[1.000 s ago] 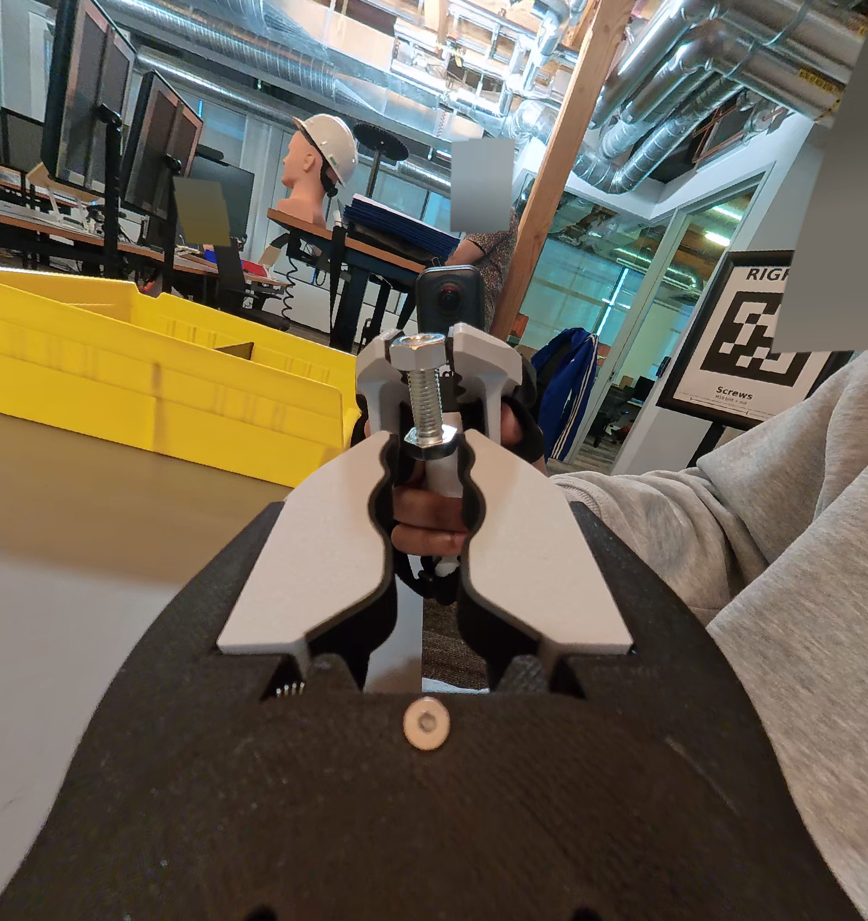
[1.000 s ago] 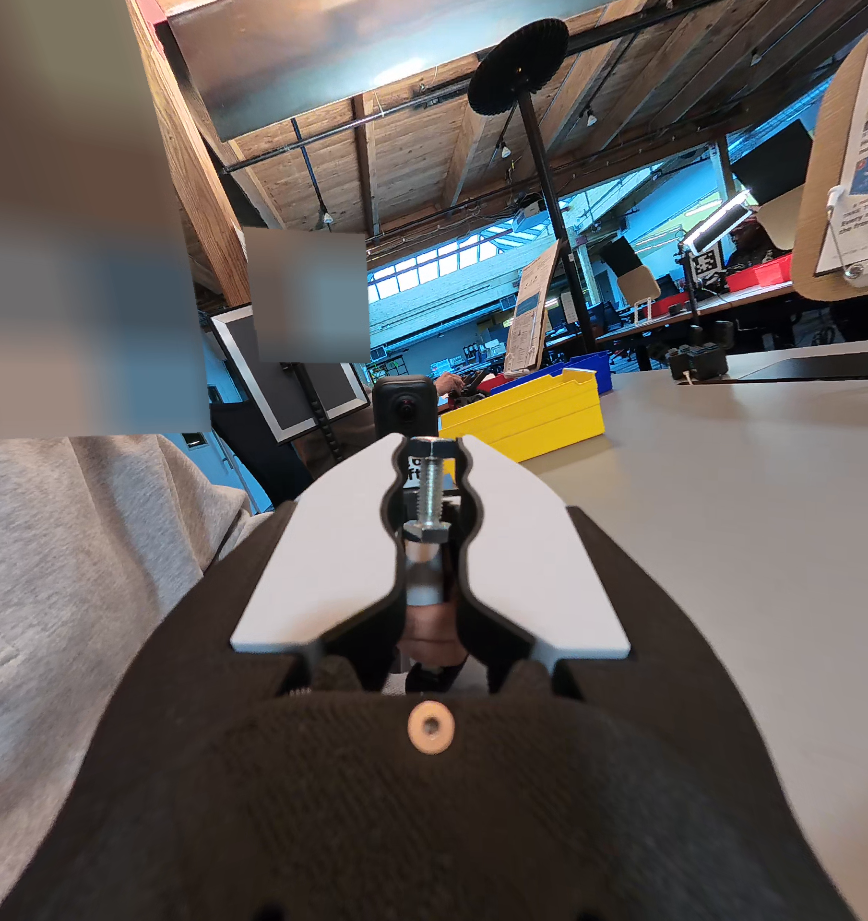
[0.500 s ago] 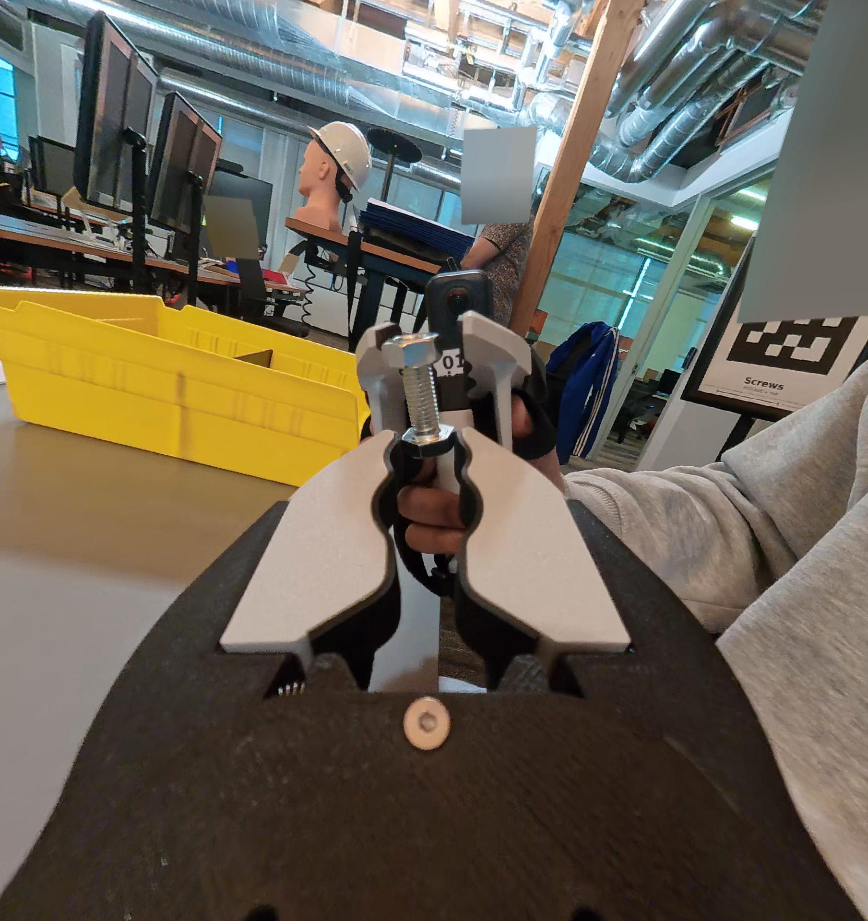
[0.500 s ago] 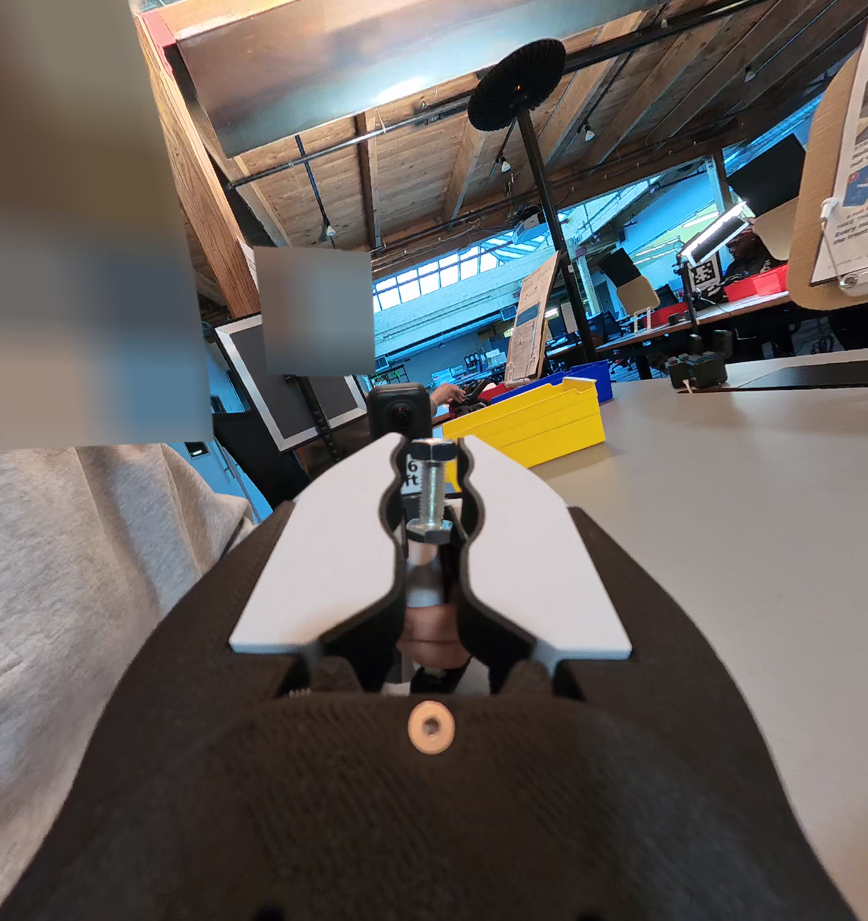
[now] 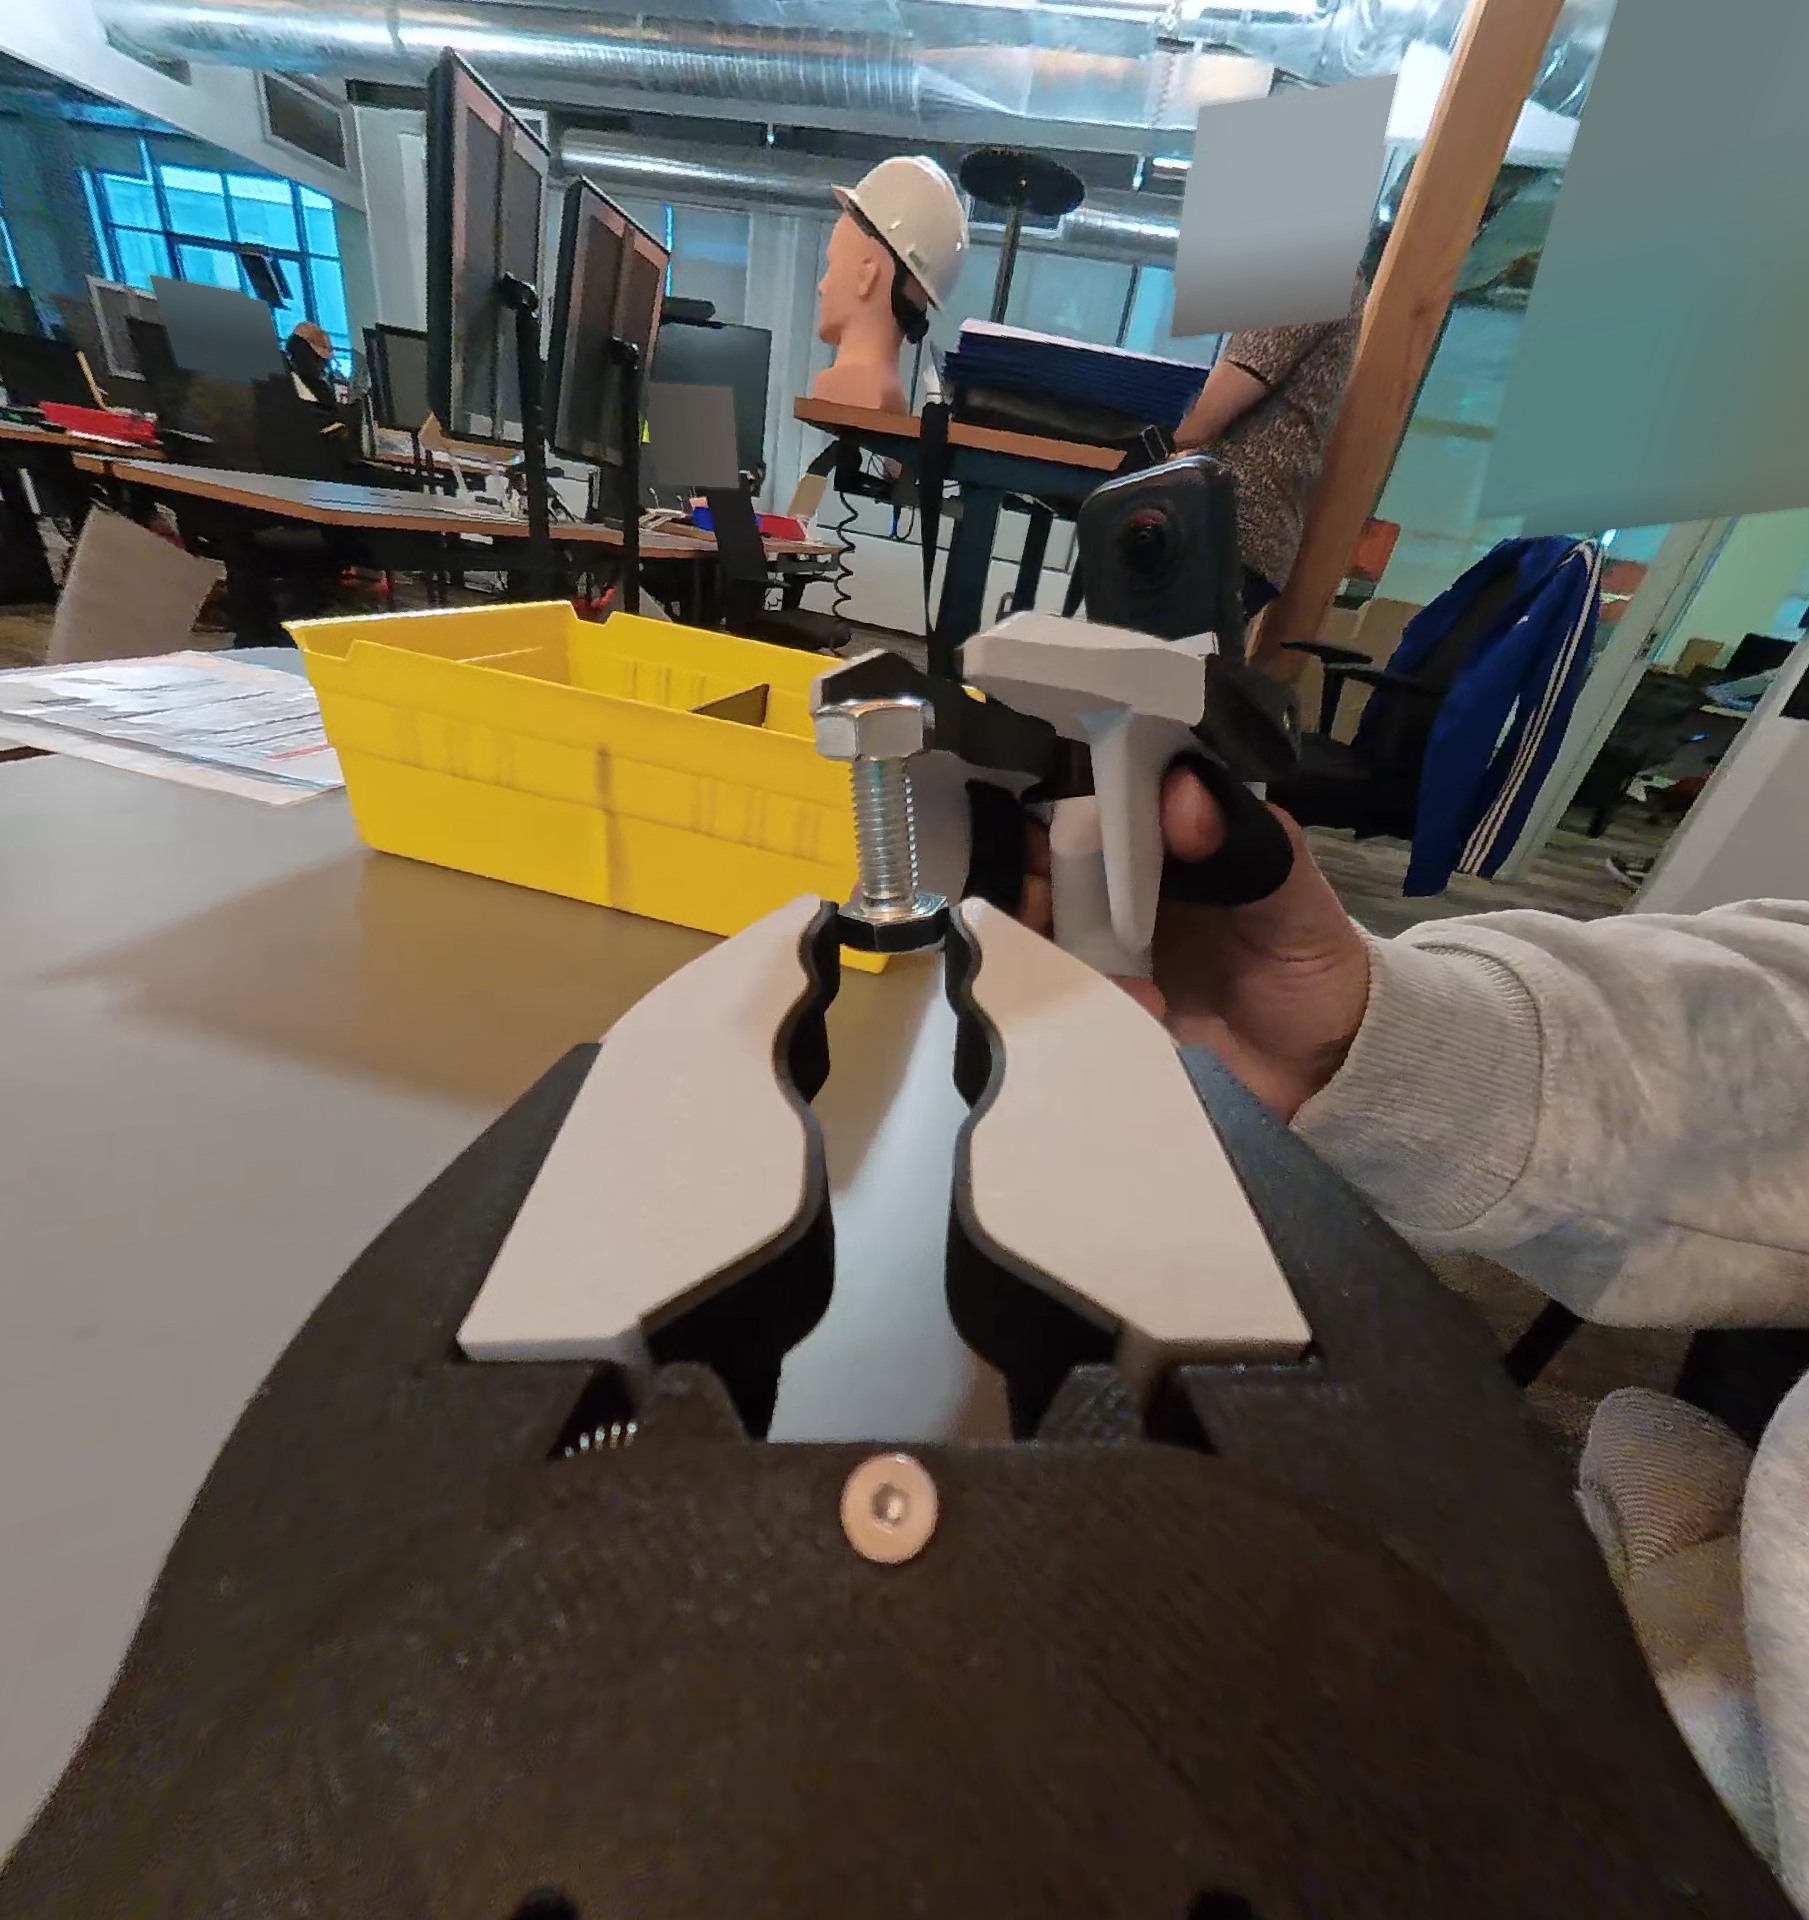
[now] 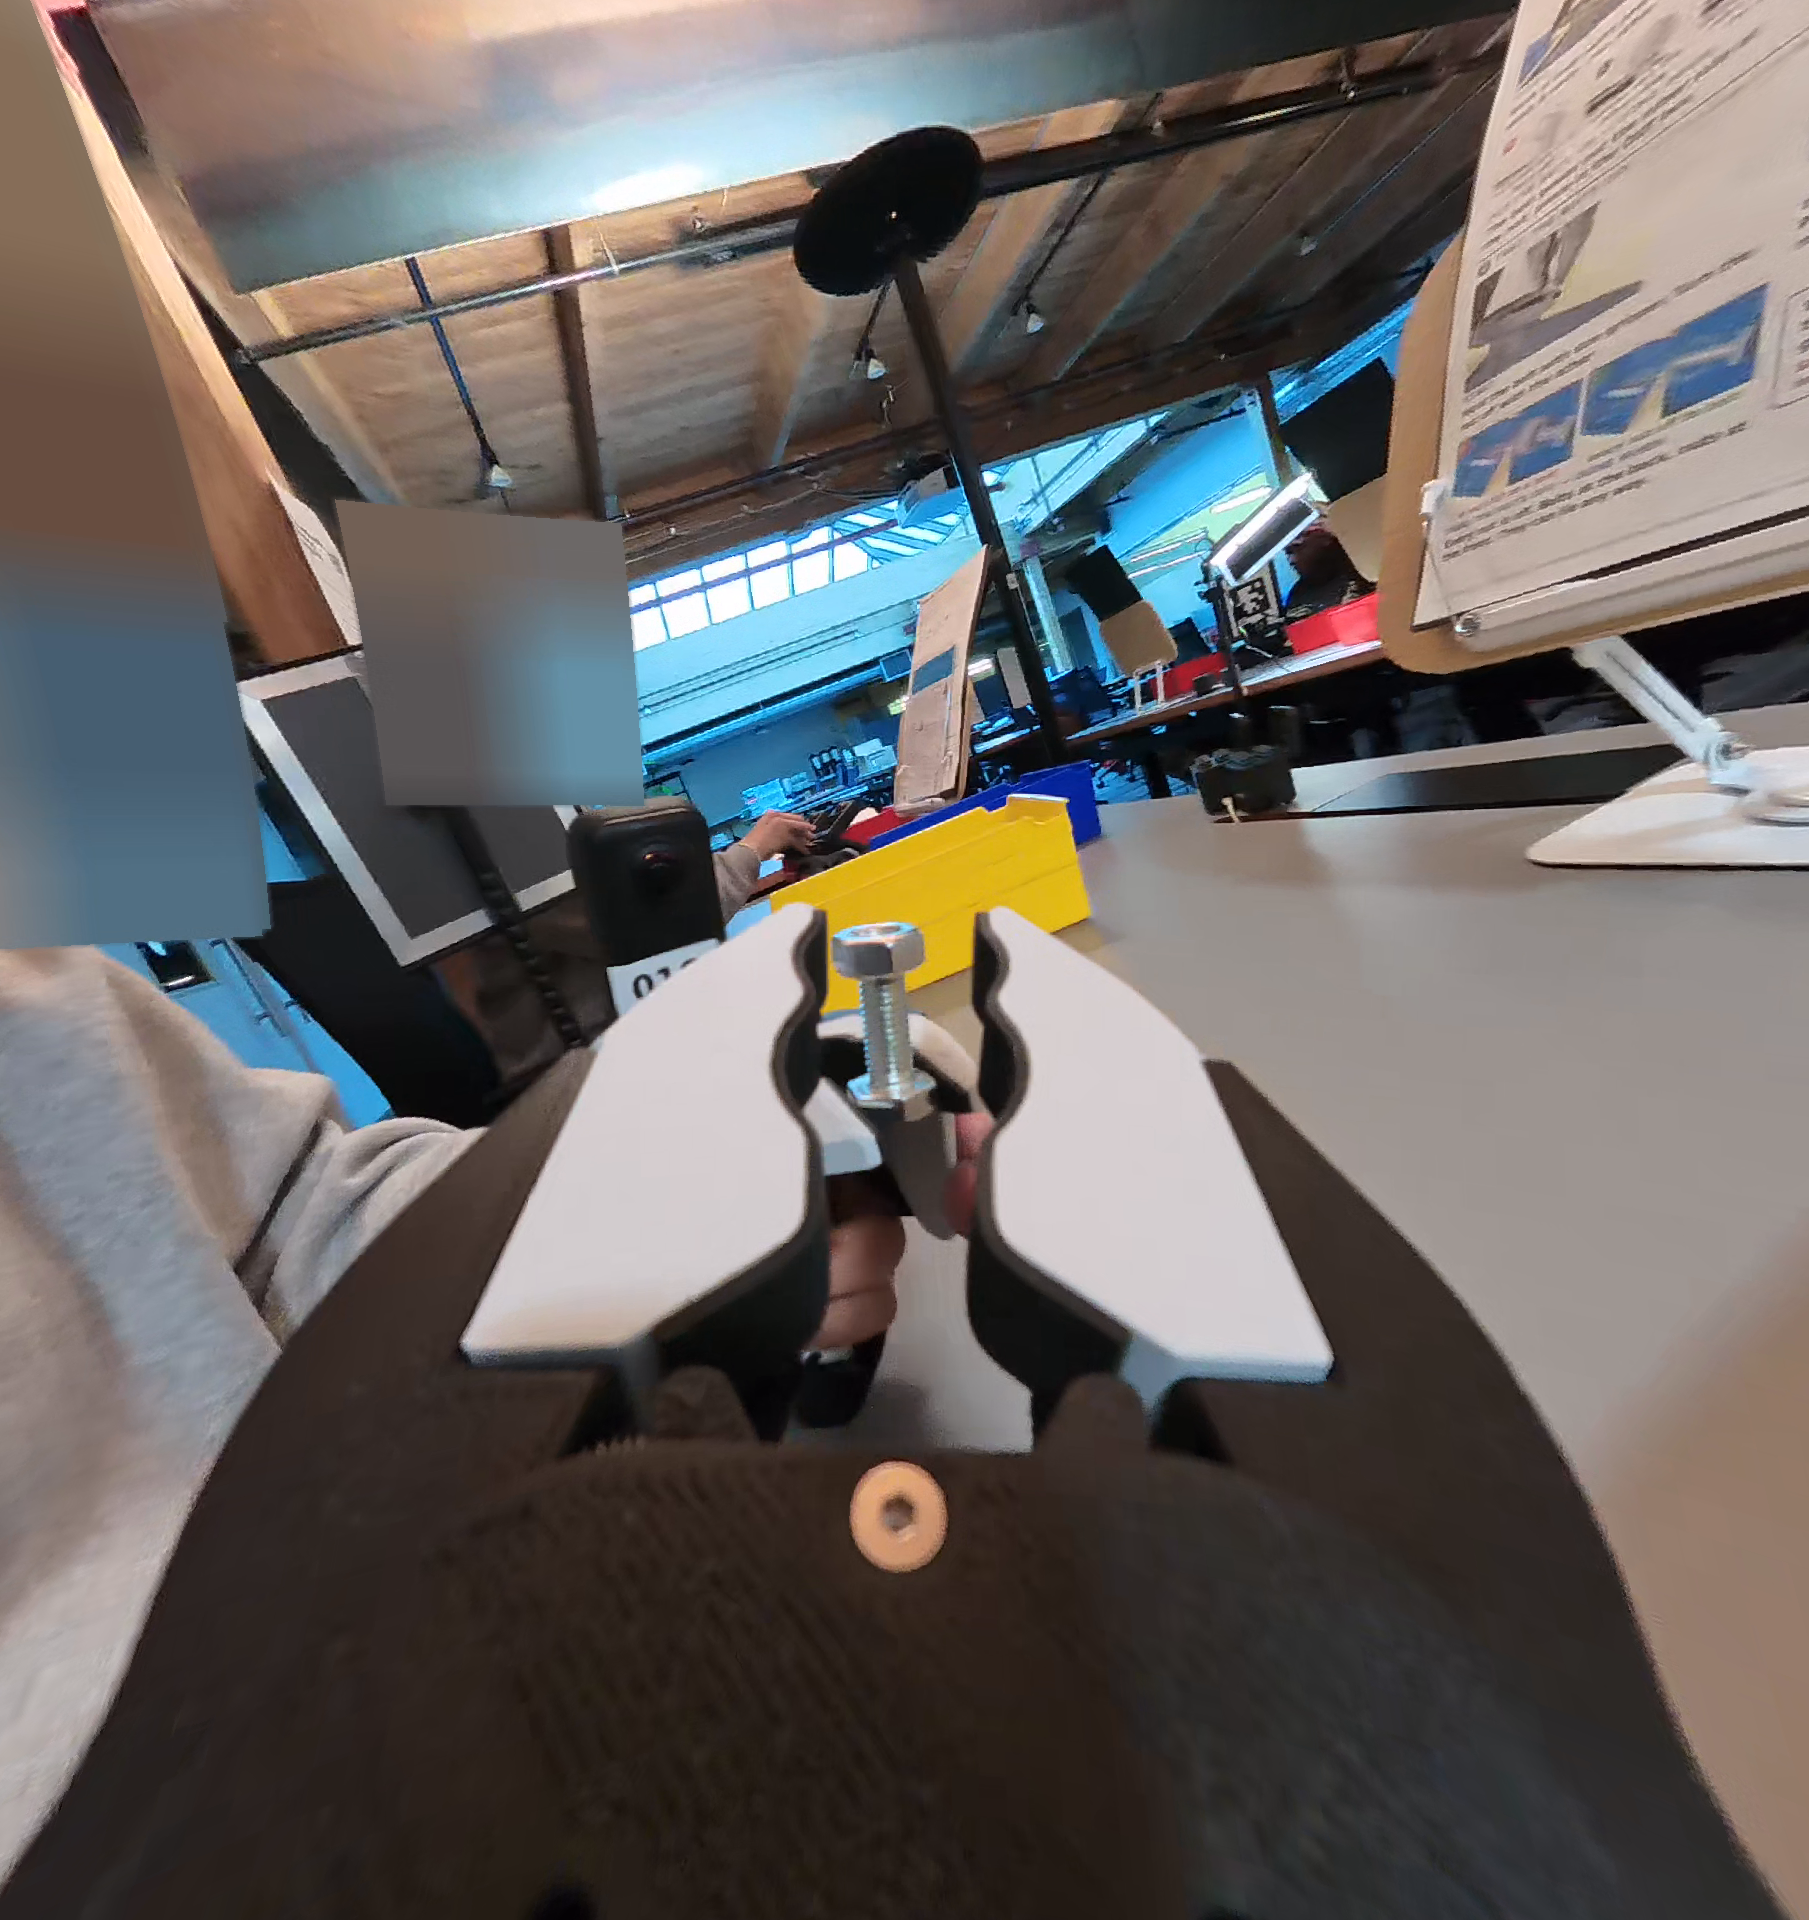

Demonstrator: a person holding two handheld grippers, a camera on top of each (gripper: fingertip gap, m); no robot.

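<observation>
my left tool [image 5: 887, 920] is clamped on the nut [image 5: 889, 932] at its very tips, with the bolt [image 5: 882, 821] upright above it, near the yellow bin [image 5: 526, 748]. my right tool [image 6: 895, 930] stands parted around the bolt's head, not touching it.

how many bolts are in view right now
1. A single hex bolt stands upright, its nut pinched in the left gripper; the right gripper is open around its head. More may lie hidden inside the yellow bin.
</observation>
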